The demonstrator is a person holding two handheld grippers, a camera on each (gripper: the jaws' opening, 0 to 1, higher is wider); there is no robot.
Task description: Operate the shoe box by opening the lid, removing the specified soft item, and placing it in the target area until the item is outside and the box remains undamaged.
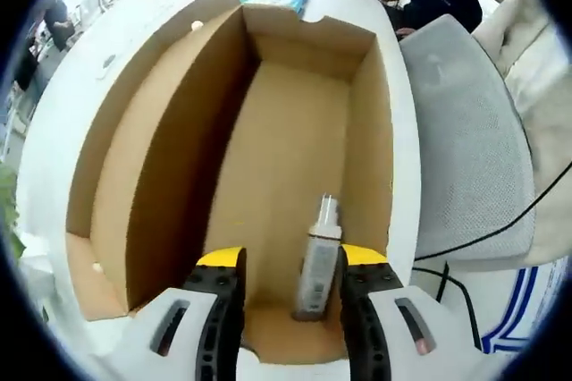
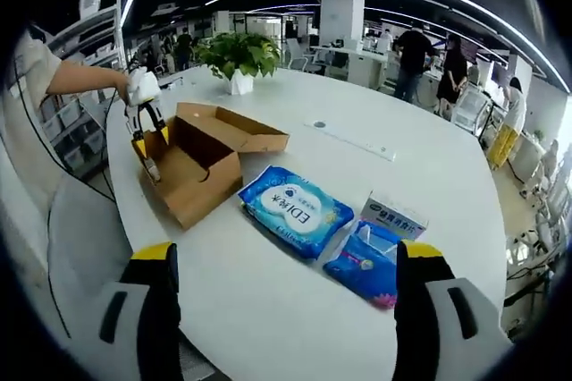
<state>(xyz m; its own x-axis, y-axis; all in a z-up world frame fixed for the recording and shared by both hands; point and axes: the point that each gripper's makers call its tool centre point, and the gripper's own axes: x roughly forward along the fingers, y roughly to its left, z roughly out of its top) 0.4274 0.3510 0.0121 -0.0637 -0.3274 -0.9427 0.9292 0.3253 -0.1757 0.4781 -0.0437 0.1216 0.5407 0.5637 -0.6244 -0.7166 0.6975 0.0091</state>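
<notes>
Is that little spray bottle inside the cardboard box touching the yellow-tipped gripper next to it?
Cannot tell. In the left gripper view the spray bottle stands upright in the box, right against the inner edge of one finger of the left hand-held gripper; no gap or contact shows plainly.

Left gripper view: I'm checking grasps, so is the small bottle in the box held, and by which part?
Cannot be told; the bottle stands between the open left hand-held gripper jaws, beside one.

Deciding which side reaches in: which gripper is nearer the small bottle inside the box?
Left. The left gripper is over the open box, jaws flanking the bottle. The right gripper hangs back across the table, wide open.
</notes>
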